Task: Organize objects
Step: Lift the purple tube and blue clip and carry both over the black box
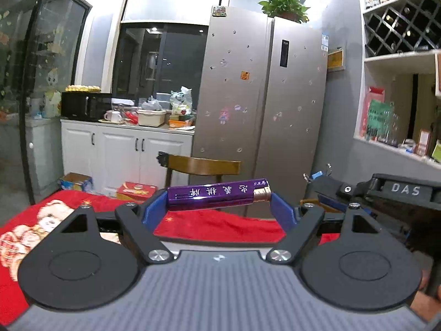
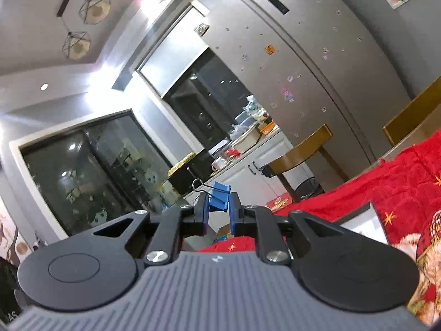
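The left tongs (image 1: pixel 219 207) clamp a purple box (image 1: pixel 217 197) endwise, lying crosswise, gold end rightward. The right tongs (image 2: pixel 219 212) pinch a blue binder clip (image 2: pixel 219 195); a chair (image 1: pixel 202 167) stands beyond.

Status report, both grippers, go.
Left gripper clamped endwise on purple box, held level above red blanket. Right gripper shut on blue binder clip, also aloft. Nothing blocking ahead; wooden chair beyond the table.

Both wrist views face the fridge (image 1: pixel 261 96) across the kitchen; the right is tilted.
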A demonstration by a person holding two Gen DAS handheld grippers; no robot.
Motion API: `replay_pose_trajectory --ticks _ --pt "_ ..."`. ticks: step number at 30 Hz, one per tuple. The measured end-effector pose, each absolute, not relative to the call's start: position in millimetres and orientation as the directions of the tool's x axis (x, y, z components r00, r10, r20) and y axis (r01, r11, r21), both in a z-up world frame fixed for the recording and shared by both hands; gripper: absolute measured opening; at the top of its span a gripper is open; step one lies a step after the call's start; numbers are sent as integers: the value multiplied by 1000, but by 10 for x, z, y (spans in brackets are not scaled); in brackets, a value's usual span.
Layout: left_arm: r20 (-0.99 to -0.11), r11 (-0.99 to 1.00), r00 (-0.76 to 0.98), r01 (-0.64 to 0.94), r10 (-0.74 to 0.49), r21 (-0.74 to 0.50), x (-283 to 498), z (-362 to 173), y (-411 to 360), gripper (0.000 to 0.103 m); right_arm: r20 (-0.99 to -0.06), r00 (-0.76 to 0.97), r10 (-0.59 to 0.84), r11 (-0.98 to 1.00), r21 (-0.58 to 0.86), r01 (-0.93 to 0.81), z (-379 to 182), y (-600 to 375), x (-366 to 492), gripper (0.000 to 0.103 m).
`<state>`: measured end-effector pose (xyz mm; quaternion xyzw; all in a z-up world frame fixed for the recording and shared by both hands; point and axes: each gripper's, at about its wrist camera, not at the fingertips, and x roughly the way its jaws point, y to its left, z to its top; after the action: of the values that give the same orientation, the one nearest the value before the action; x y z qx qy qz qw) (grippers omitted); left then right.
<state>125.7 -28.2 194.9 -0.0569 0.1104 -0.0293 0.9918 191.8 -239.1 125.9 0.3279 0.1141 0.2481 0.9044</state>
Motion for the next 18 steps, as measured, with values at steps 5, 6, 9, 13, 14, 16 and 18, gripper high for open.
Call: replay_pose_trajectory --ticks 5,6,9,13,14,16,18 --pt "-192 991 979 45 -68 -123 1554 2052 -362 84 -11 861 508 649 663 -374 1345 -2424 2151 17" --pt "-187 990 980 43 -67 -131 1625 2074 -356 84 -7 863 505 649 662 -375 1363 -2428 2189 17" --pt "-180 985 979 69 -98 -157 1842 2100 -326 84 5 870 494 658 652 -377 1401 -2418 2317 17" --pt "-170 988 980 86 -108 -131 2021 2026 -294 84 -5 881 474 676 643 -360 1362 -2418 2448 17" --pt "-171 988 979 91 -112 -125 2051 1998 -290 84 -16 885 466 684 640 -349 1327 -2426 2464 17" --pt "-176 988 977 102 -121 -116 2123 1936 -279 84 -32 889 458 697 633 -336 1272 -2437 2498 17" --pt "-191 988 973 112 -132 -110 2215 1875 -276 84 -72 897 436 719 628 -299 1228 -2440 2529 17"
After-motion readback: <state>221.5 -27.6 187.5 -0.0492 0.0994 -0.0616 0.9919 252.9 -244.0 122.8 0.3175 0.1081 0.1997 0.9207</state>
